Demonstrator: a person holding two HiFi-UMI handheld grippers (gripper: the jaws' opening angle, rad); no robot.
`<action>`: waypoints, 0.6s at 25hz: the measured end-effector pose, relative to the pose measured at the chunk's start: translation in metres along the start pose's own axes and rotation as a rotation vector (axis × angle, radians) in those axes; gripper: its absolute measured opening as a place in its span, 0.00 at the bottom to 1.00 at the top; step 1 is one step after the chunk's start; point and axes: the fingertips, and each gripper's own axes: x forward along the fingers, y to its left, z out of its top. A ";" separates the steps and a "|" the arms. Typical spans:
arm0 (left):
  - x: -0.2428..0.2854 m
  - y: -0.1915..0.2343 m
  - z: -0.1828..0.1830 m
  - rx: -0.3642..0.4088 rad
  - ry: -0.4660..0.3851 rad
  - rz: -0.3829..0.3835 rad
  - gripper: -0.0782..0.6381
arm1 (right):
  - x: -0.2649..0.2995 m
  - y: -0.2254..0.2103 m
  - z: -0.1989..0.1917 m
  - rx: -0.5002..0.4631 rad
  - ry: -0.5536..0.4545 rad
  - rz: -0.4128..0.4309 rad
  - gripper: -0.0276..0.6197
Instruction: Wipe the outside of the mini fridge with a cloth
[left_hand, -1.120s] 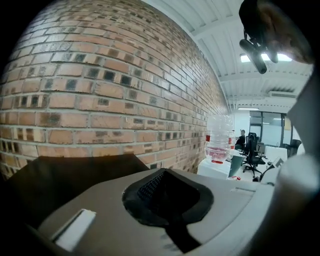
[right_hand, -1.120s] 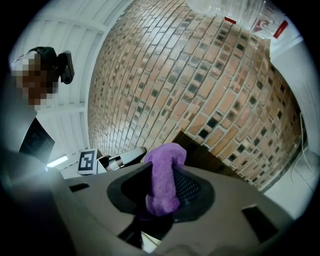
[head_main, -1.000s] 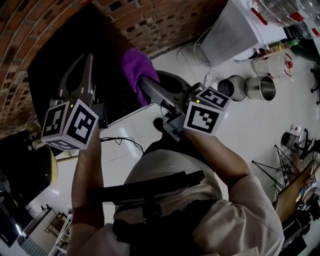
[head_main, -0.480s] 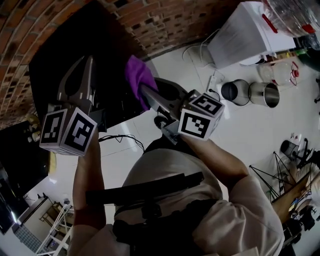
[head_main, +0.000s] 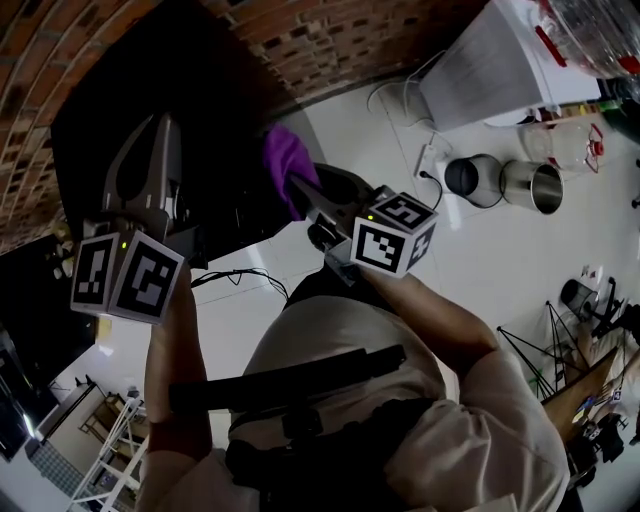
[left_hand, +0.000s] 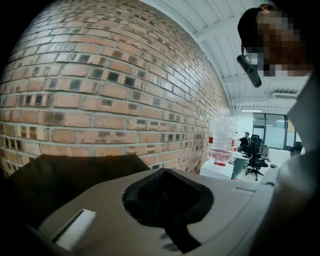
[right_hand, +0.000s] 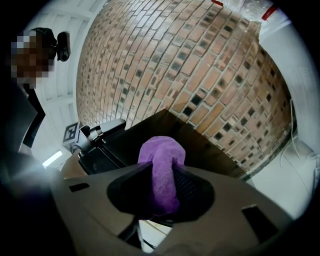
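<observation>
Head view: cloth at the fridge's near right corner, ready for wiping.

The black fridge (head_main: 215, 130) stands on the floor against the brick wall (head_main: 330, 40). The right hand-held gripper (head_main: 300, 185) pinches the purple cloth (head_main: 287, 165) between part-open jaws, the wad bulging past the tips; I cannot tell if it touches. I judge it best to press the wad flat and stroke along the panel, keeping the tips off. The left hand-held gripper (head_main: 163, 125), closed and empty, hangs over the fridge top. A floor cable (head_main: 235, 275) could snag; two pots (head_main: 500, 180) stand well apart.

Brick wall (head_main: 330, 40), white water dispenser (head_main: 485, 70)
</observation>
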 end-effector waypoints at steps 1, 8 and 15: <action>0.000 0.000 0.000 0.000 0.000 0.000 0.12 | 0.000 -0.004 -0.003 0.003 0.005 -0.004 0.22; 0.001 -0.001 0.000 -0.002 -0.002 -0.002 0.12 | 0.007 -0.039 -0.026 -0.003 0.044 -0.069 0.22; 0.000 0.000 0.001 -0.001 -0.002 0.000 0.12 | 0.017 -0.080 -0.052 -0.009 0.089 -0.147 0.22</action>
